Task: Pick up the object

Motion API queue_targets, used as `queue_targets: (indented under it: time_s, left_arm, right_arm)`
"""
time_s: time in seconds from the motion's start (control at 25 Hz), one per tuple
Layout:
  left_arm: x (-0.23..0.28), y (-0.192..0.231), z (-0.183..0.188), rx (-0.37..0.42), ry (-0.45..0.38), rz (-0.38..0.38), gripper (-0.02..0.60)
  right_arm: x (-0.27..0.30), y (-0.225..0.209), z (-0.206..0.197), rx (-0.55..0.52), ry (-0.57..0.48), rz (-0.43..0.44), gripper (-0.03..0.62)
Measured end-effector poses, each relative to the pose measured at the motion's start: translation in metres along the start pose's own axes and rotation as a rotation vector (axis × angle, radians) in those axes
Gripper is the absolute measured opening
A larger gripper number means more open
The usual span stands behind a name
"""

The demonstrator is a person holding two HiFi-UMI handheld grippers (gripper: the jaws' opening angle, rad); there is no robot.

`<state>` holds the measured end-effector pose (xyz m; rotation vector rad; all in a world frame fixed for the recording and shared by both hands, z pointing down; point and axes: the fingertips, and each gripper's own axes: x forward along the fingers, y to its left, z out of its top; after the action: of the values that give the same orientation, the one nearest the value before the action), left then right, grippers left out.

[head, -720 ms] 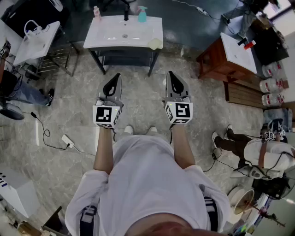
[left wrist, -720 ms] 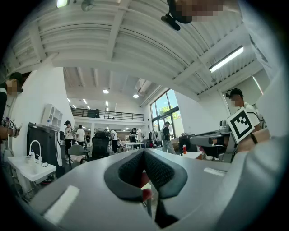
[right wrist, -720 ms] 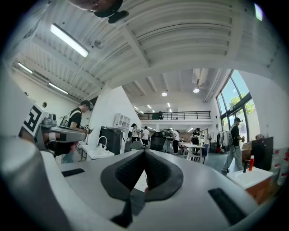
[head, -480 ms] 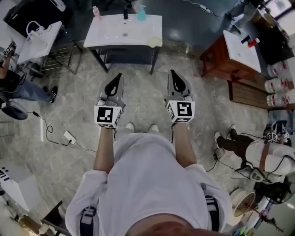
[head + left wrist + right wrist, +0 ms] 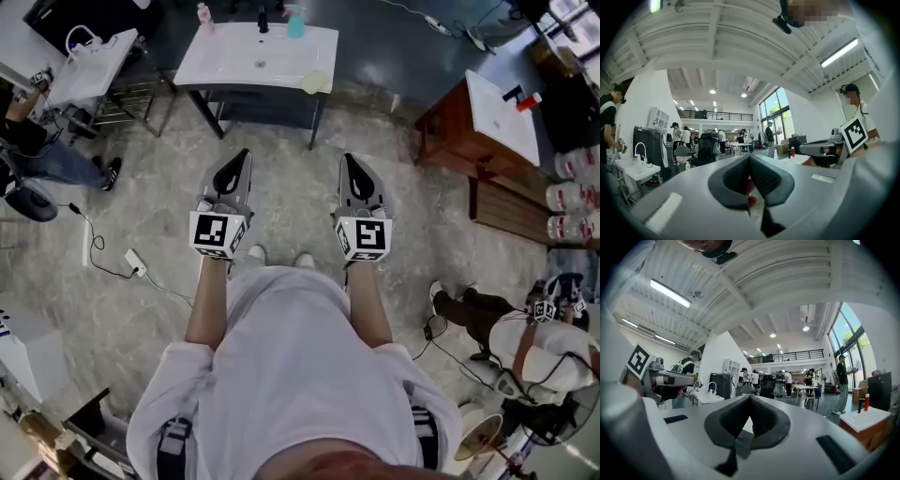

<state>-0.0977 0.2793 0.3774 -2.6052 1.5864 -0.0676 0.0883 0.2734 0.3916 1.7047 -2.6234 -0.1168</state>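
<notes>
Forearms stretched forward; left claw [image 5: 241,157], right claw [image 5: 348,161] side by side, jaws pressed together, empty.

Head view looks down; gripper views look forward.

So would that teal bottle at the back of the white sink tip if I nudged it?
Probably: the teal bottle stands upright, taller than wide, on the smooth white sink. It looks plastic, so likely light, though it's blurred.

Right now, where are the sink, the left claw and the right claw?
sink [image 5: 220,61]: head view, bare countertop.
left claw [image 5: 242,157]: head view, shut tips.
right claw [image 5: 346,161]: head view, shut tips.
</notes>
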Motion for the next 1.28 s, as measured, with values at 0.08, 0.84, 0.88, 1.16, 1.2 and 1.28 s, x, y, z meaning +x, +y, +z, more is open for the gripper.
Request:
queue_targets:
  time_s: [0.08, 0.84, 0.88, 1.16, 1.2, 1.28]
  left_arm:
    - [0.001, -0.005, -0.007, -0.007, 0.019, 0.017, 0.0]
    - [0.128, 0.059, -0.053, -0.007, 0.066, 0.057, 0.0]
    - [0.144, 0.067, -0.054, 0.0, 0.064, 0.043, 0.0]
    - [0.264, 0.139, -0.056, 0.038, 0.044, -0.059, 0.0]
    - [0.279, 0.148, -0.057, 0.033, 0.04, -0.072, 0.0]
    - [0.309, 0.167, -0.058, 0.029, 0.026, -0.096, 0.0]
  right_arm:
    - [-0.005, -0.01, -0.01, 0.014, 0.02, 0.008, 0.002]
    - [0.104, -0.07, -0.072, 0.027, 0.114, 0.037, 0.002]
    - [0.118, -0.074, -0.073, 0.022, 0.118, 0.029, 0.002]
    - [0.248, -0.094, -0.077, 0.011, 0.15, -0.021, 0.002]
    - [0.266, -0.097, -0.079, 0.012, 0.16, -0.031, 0.002]
    - [0.3, -0.102, -0.082, 0.013, 0.174, -0.051, 0.002]
